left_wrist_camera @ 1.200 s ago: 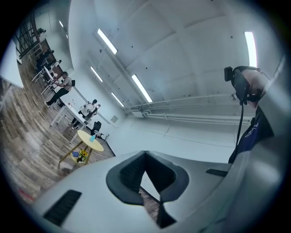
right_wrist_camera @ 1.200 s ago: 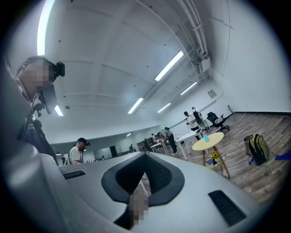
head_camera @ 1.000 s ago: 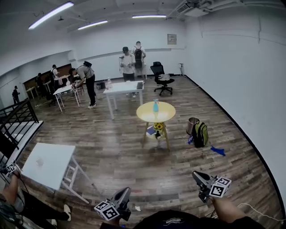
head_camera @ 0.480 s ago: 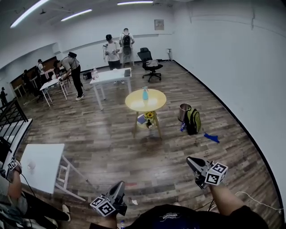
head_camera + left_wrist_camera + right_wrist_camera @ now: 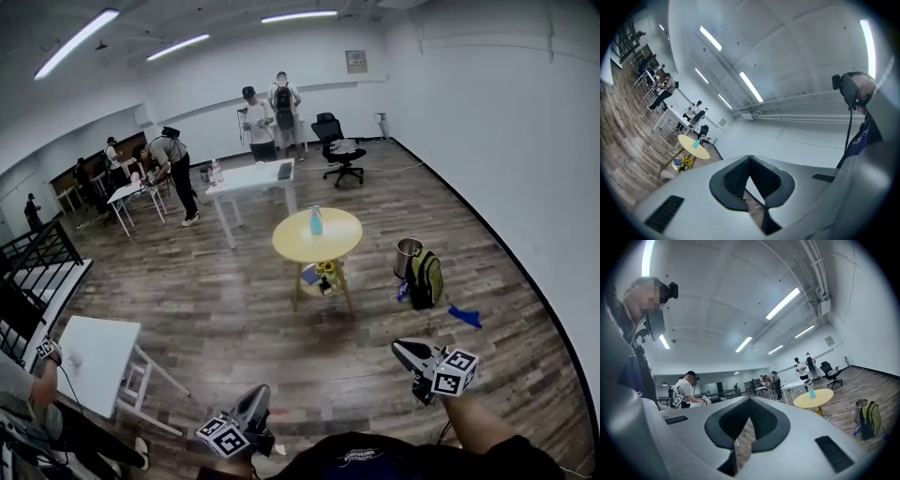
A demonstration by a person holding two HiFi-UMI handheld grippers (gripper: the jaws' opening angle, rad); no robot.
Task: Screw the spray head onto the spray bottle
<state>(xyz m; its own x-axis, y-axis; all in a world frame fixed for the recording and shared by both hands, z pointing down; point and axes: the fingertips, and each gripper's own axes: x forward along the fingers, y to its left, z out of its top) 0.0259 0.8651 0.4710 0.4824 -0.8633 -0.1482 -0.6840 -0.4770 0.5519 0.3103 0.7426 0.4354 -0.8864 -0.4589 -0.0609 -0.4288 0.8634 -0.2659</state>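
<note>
**Both grippers shut and empty, bottle far off on round table**

Left gripper (image 5: 260, 394) is low in the head view, near the person's body, with its jaws together. The left gripper view shows nothing between them. Right gripper (image 5: 400, 348) is low on the right, held out on the person's forearm, jaws also together and nothing in them per the right gripper view. Both point out over the wood floor (image 5: 234, 309), and neither touches anything.

Spray bottle (image 5: 316, 221), pale blue, stands upright on the round yellow table (image 5: 339, 236) mid-room, well apart from both grippers. It is too small to tell whether the spray head is on it. Sunflowers (image 5: 329, 268) sit on the shelf under that table.

A green backpack (image 5: 427, 278) lies on the floor to the right of the table, with a metal bin (image 5: 405, 255) just beside it. A blue scrap (image 5: 464, 316) lies on the floor nearer the wall. A white table (image 5: 94, 351) is at lower left and a long white table (image 5: 251, 178) stands behind the round one. An office chair (image 5: 337, 150) and several people stand at the back.
</note>
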